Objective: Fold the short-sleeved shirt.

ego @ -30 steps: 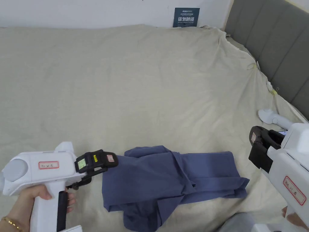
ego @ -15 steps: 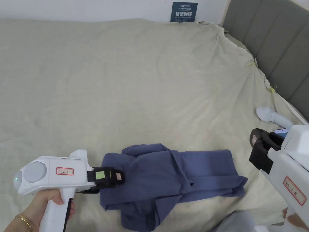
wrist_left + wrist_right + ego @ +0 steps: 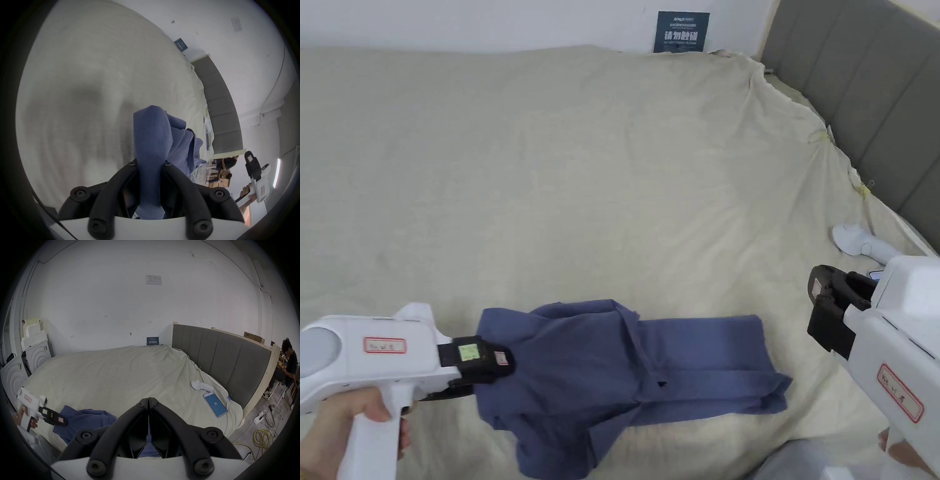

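The blue short-sleeved shirt (image 3: pixel 625 369) lies crumpled on the beige bedsheet (image 3: pixel 581 187) near the bed's front edge, its body stretching toward the right and a loose flap hanging at the lower left; the left gripper (image 3: pixel 497 362) sits at the shirt's left end, and in the left gripper view its two black jaws are closed on a bunched fold of the blue cloth (image 3: pixel 151 146), which rises from between them and drapes away toward the rest of the garment; the left hand (image 3: pixel 337 425) holds the white handle at the picture's lower left corner; the right gripper (image 3: pixel 822 312) hangs above the sheet to the right of the shirt, apart from it, and in the right gripper view its jaws (image 3: pixel 148 400) meet tip to tip with nothing between them; farther right on the sheet a white handheld device (image 3: pixel 862 244) lies near the grey padded headboard (image 3: pixel 862 94), and a phone (image 3: pixel 215 404) with a lit screen lies just beside it; a dark blue sign (image 3: pixel 681 31) leans against the white wall (image 3: pixel 487 22) behind the bed; a person (image 3: pixel 290 368) sits beyond the headboard in the right gripper view.
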